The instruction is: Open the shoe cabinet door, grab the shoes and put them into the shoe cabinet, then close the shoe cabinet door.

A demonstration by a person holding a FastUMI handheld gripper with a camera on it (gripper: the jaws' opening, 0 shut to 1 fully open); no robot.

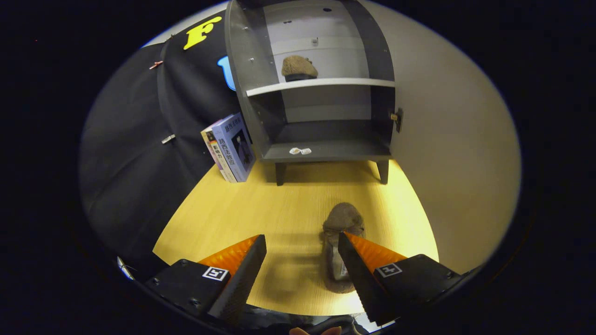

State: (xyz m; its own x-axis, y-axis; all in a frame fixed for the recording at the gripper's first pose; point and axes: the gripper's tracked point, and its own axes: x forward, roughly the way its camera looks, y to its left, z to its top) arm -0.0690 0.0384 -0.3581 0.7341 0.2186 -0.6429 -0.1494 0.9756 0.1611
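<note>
Gripper [302, 242] gapes empty; second shoe [343, 223] at two o'clock, probably touching one finger: centre before closing.

The camera rides on the gripper [302, 244] and looks forward and down along its two fingers, which stand apart with nothing clamped between them. It hangs low over the worktop [260, 209], close to a shoe [342, 246] lying at about 1 o'clock just ahead, beside the right finger. At 12 o'clock, well beyond, it faces straight into the open shoe cabinet [321, 93]. Books [230, 146] lean at about 11 o'clock beside the cabinet.
</note>
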